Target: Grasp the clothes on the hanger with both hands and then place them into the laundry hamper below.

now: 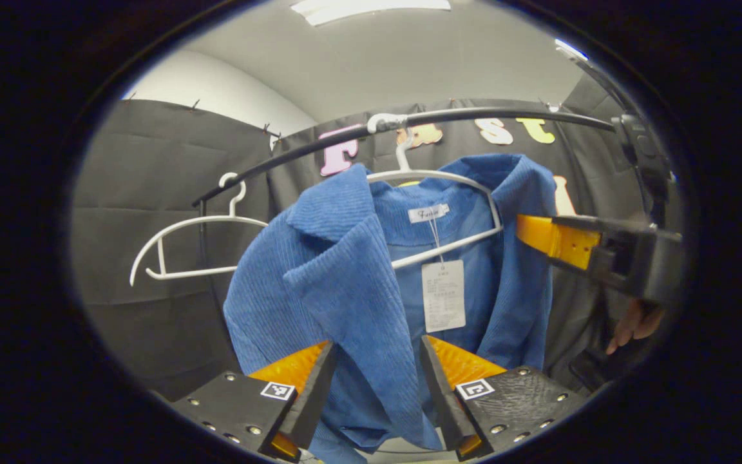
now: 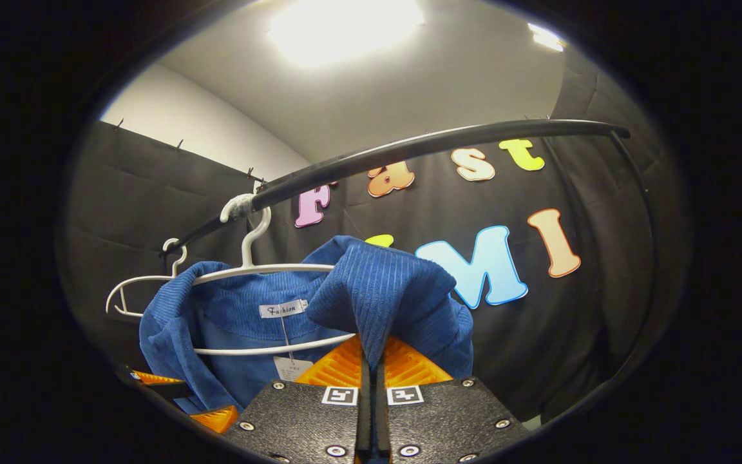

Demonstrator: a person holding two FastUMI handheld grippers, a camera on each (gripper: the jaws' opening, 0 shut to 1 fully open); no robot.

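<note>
Corduroy, blue and ribbed: that is the jacket [image 1: 358, 283], and it hangs on a white hanger [image 1: 448, 177] hooked over the black rail [image 1: 474, 116]. A paper tag [image 1: 443, 295] dangles on a string from the collar label.

Status, right side. My right gripper [image 2: 371, 361] is closed down to a thin slit, with a fold of the jacket's shoulder and lapel pinched between both fingers. In the left gripper view the same tool reaches in from the right edge, its fingers meeting the far shoulder of the garment beside the hanger's arm.

Status, left side. My left gripper [image 1: 377, 380] stands wide open, the jaws straddling the near front panel and lapel. The cloth runs down between the two fingers, but I see a gap on each side (no pressure on the fabric as far as I can judge). This grasp is not yet made.

Progress. I judge the task to be in its first stage: one of the two holds is secured, the other is lined up only. Left to do: close the left fingers on the panel, lift the shoulders off the hanger, then lower the jacket into the hamper.

A second white hanger [image 1: 184, 248] hangs bare farther along the rail.
</note>
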